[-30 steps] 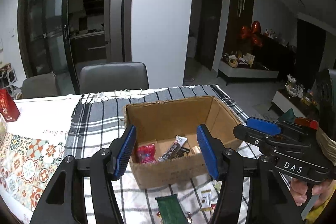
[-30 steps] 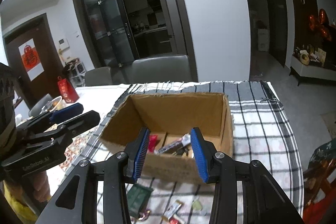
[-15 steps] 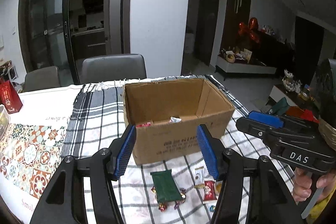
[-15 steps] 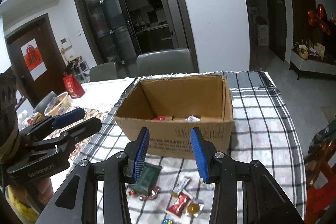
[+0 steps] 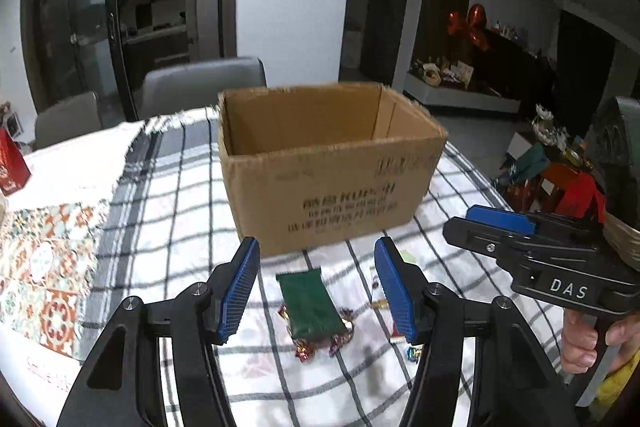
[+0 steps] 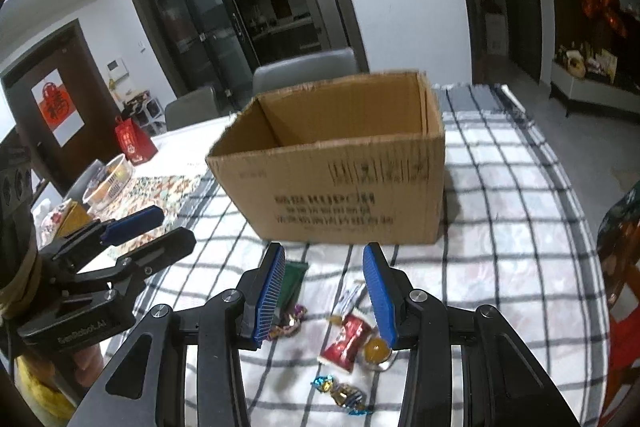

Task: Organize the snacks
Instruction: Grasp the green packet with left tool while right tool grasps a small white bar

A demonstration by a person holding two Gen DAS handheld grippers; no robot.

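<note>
- Left gripper [image 5: 316,289]: wide open, nothing held, hovering over the green snack packet [image 5: 312,305] on the near part of the checked tablecloth [image 5: 180,227].
- Right gripper [image 6: 325,291]: also spread open and empty, poised above a red wrapped snack [image 6: 348,341] and a round amber candy [image 6: 376,349].
- Cardboard box [image 5: 332,167]: upright, open-topped, toward the middle of the cloth, just beyond the loose snacks; contents hidden behind its near wall from both views.
- Small foil-wrapped candies [image 5: 304,349]: touching or tucked under the near end of the green packet; a blue-and-gold wrapped pair [image 6: 344,391] nearest the table's front edge.
- White stick sachet [image 6: 350,297]: lying between the right gripper's fingers, beside the red snack.
- Risk: closing on the green packet likely to catch or scatter the candies at its end, given the contact.
- Risk: flat, slippery wrappers prone to sliding out of a shallow pinch on the way to the box.
- Risk: both grippers near each other over one small cluster; a collision plausible if lowered together.
- Risk: fingers snagging and bunching the cloth.
</note>
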